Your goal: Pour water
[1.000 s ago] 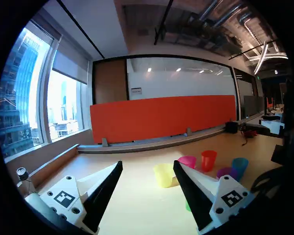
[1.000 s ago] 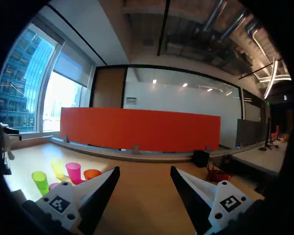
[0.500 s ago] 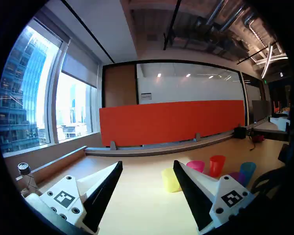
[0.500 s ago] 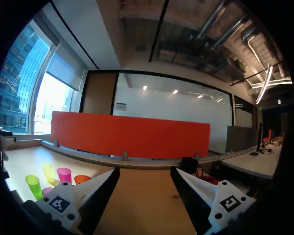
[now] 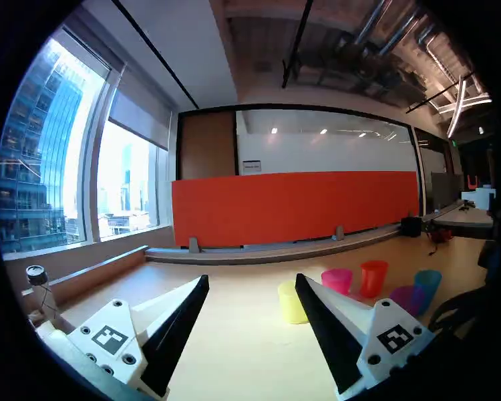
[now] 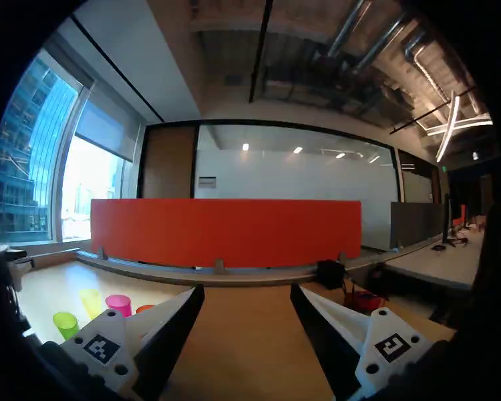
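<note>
Worktop: pale wood (image 5: 250, 347), bright cups (image 5: 374, 277) clustered together on it.
Room: orange partition (image 5: 290, 204) stood behind, windows (image 5: 43, 167) alongside.
Fingers: left gripper (image 5: 250, 277) and right gripper (image 6: 246, 287) both spread wide apart.

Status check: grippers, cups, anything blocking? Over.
Left gripper open, right gripper open, both empty. Cups standing on table, untouched. Nothing between grippers and cups.

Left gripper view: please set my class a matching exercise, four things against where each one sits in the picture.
Things:
1. yellow cup
2. orange cup
3. blue cup
4. bottle

Places:
a. far left edge, below the window
b. rightmost of the cups
c. leftmost of the cups
d. just right of the pink cup

Pairs: 1-c, 2-d, 3-b, 4-a
</note>
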`<state>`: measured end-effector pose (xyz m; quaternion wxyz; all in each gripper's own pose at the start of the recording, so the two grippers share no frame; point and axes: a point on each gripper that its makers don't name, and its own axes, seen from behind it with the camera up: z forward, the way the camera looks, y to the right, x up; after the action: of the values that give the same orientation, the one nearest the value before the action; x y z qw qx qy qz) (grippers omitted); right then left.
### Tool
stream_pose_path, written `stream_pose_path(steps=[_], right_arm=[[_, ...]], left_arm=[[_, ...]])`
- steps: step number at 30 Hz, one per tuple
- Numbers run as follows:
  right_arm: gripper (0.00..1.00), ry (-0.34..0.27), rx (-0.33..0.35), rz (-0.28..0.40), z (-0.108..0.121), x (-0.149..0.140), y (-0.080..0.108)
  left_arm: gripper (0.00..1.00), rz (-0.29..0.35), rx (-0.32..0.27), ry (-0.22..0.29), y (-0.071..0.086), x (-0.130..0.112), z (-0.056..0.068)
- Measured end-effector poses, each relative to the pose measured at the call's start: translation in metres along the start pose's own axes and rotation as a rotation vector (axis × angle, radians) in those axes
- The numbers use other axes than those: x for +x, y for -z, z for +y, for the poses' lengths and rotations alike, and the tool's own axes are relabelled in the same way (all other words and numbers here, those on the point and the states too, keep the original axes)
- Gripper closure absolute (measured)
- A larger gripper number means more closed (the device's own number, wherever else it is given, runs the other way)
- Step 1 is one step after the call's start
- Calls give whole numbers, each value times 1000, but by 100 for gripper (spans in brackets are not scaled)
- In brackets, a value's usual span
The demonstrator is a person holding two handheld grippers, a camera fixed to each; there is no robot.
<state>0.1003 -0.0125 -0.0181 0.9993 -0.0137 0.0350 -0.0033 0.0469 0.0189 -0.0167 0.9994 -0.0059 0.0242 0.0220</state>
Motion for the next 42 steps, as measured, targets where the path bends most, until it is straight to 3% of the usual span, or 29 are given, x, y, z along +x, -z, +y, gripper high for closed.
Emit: stream_pose_path(steps=[15,42], right_arm=[[0,10,-13,-11,-2,0,3],[0,25,-3,0,-5,8,7]], left_arm=[[4,-7,-11,5,-5,-23,-4],[4,-35,-25,50,-9,-43,-8]])
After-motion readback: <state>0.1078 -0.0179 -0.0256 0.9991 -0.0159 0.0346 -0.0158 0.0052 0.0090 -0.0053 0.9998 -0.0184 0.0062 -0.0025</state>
